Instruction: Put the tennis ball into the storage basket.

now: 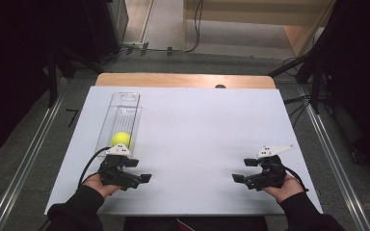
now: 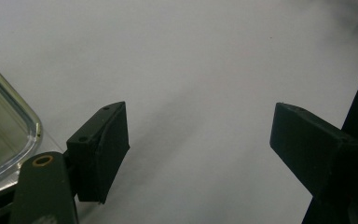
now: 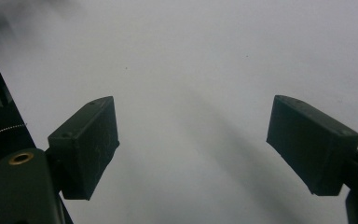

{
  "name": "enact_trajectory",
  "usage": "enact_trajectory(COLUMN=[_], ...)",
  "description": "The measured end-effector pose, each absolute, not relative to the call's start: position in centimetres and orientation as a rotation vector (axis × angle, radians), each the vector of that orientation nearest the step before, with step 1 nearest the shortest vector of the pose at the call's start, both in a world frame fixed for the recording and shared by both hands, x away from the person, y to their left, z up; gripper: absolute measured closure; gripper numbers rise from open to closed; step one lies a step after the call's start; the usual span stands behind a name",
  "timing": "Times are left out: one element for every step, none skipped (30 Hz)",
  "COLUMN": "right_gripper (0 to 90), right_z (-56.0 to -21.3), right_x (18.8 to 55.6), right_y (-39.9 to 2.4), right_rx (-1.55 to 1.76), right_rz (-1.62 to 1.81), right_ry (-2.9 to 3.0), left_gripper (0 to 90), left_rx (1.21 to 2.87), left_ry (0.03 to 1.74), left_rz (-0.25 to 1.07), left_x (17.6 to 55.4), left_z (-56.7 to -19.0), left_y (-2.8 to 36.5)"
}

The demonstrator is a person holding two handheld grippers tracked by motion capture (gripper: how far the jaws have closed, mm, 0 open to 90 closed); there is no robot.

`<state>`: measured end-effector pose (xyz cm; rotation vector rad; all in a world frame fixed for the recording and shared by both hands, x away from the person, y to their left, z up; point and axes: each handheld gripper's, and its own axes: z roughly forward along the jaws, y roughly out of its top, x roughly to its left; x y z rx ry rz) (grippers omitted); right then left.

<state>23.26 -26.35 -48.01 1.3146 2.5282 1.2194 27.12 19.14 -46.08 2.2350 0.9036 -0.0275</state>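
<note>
The yellow ball (image 1: pixel 121 139) is seen resting inside the clear tray (image 1: pixel 125 103), at its near end, probably placed there so it cannot roll. Just in front of that tray, the left gripper (image 1: pixel 141 171) is held low, jaws spread wide with nothing between them. Well to the tray's right, the right gripper (image 1: pixel 243 170) is mirrored, equally wide and empty, both pointed inward over the white board (image 1: pixel 202 125).

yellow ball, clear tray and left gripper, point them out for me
yellow ball (image 1: pixel 121 139), high view, on its top surface.
clear tray (image 1: pixel 125 98), high view, on its far handle end.
left gripper (image 1: pixel 141 170), high view, in the gap midway between its open fingertips.
</note>
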Motion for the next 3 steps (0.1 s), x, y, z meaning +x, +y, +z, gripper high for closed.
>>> enact_trajectory(right_gripper=[14.6, 14.6, 14.6], right_z=[-48.01, -48.02, -48.04], right_x=[23.26, 23.26, 23.27], right_y=[-26.35, -26.34, -26.34], right_rx=[1.316, 1.317, 1.315], right_rz=[1.218, 1.219, 1.217], right_ry=[2.529, 2.53, 2.531], left_gripper=[20.1, 20.1, 20.1], left_rx=[2.237, 2.241, 2.24], left_ry=[0.902, 0.901, 0.898], left_rz=[-0.029, -0.026, -0.029], left_x=[27.13, 27.14, 27.14], left_z=[-46.09, -46.09, -46.09], left_y=[19.13, 19.08, 19.06])
